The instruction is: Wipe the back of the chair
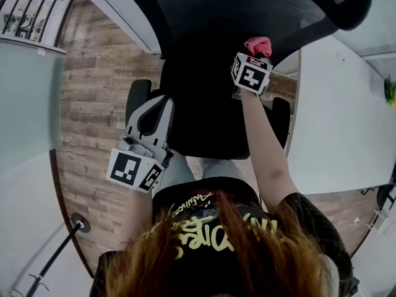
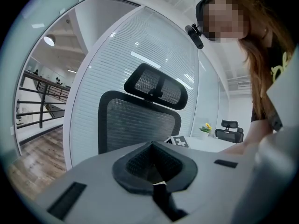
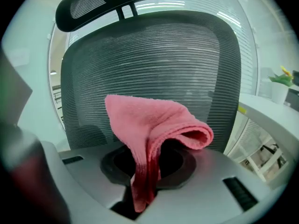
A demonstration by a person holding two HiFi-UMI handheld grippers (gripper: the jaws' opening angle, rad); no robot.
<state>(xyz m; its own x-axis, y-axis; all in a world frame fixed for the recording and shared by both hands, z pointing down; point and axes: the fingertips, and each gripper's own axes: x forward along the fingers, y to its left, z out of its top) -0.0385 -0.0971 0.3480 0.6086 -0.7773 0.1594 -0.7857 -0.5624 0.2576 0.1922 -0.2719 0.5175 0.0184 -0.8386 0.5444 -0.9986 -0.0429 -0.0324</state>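
A black mesh office chair (image 1: 204, 73) stands in front of me, its backrest (image 3: 149, 73) filling the right gripper view and its headrest (image 2: 156, 85) showing in the left gripper view. My right gripper (image 1: 255, 53) is shut on a folded pink cloth (image 3: 149, 134), held up close to the mesh backrest; whether the cloth touches it I cannot tell. The pink cloth (image 1: 258, 44) pokes out above the marker cube. My left gripper (image 1: 151, 119) hangs lower at the chair's left side, by the armrest, shut with nothing in it.
A white desk (image 1: 334, 122) stands to the right of the chair, with a small potted plant (image 2: 205, 127) and another black chair (image 2: 230, 129) beyond. Glass partition walls (image 2: 117, 69) rise behind. Wooden floor (image 1: 93, 98) lies to the left, with a railing (image 2: 32, 101) farther off.
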